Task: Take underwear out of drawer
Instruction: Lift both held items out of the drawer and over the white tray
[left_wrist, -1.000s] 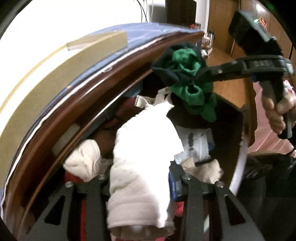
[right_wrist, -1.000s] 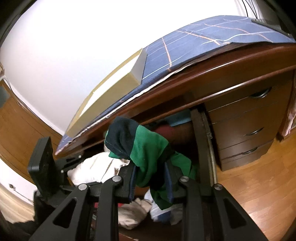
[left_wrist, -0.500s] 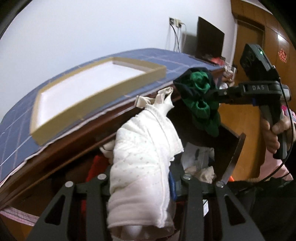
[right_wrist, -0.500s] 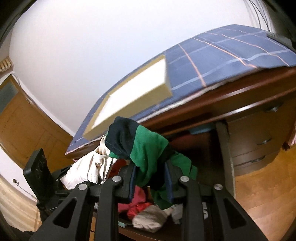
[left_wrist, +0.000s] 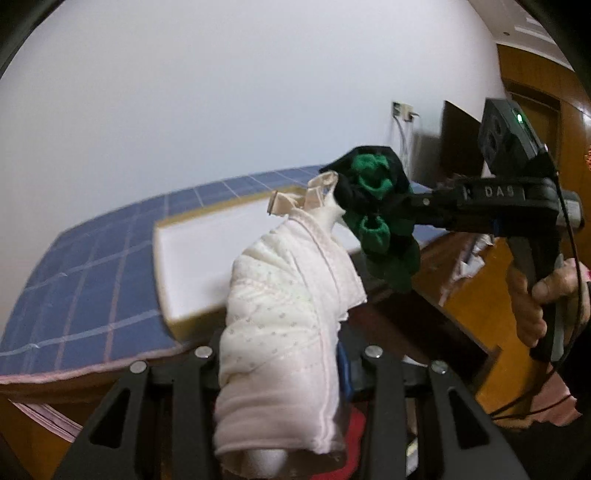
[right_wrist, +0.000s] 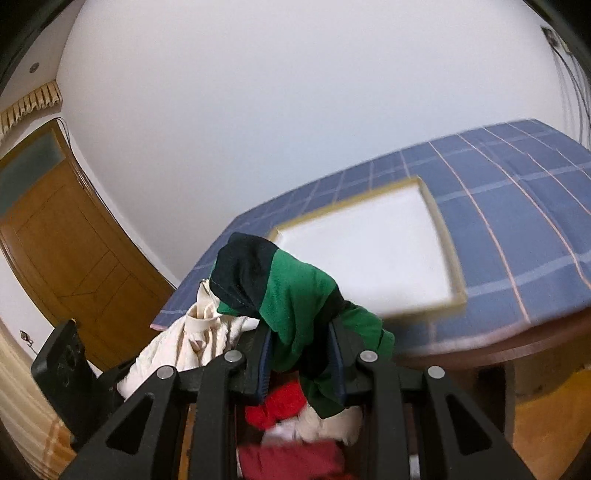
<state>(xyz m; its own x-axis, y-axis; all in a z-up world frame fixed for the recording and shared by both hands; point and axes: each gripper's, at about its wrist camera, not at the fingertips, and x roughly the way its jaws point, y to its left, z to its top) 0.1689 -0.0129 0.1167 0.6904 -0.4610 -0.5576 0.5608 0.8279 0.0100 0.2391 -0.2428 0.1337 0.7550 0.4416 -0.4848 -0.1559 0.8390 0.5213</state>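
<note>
My left gripper (left_wrist: 280, 369) is shut on a rolled white dotted underwear (left_wrist: 284, 317) with cream straps at its top, held up in front of the desk edge. To its right, a hand (left_wrist: 539, 295) holds my right gripper (left_wrist: 402, 210), shut on a green and dark navy underwear (left_wrist: 376, 206). In the right wrist view the green and navy underwear (right_wrist: 295, 302) fills the right gripper (right_wrist: 301, 354), and the white underwear (right_wrist: 184, 343) hangs just left of it. Both bundles are above the open drawer (left_wrist: 424, 325).
A shallow tan-rimmed white tray (right_wrist: 447, 258) lies on the blue checked cloth (right_wrist: 517, 221) covering the wooden desk. Red clothes (right_wrist: 291, 402) and pale clothes (right_wrist: 332, 424) lie in the drawer below. A wooden door (right_wrist: 74, 251) stands at the left.
Both grippers have risen out of the drawer with their underwear still clamped. The desk top and tray, first seen edge-on from below, now show from above.
</note>
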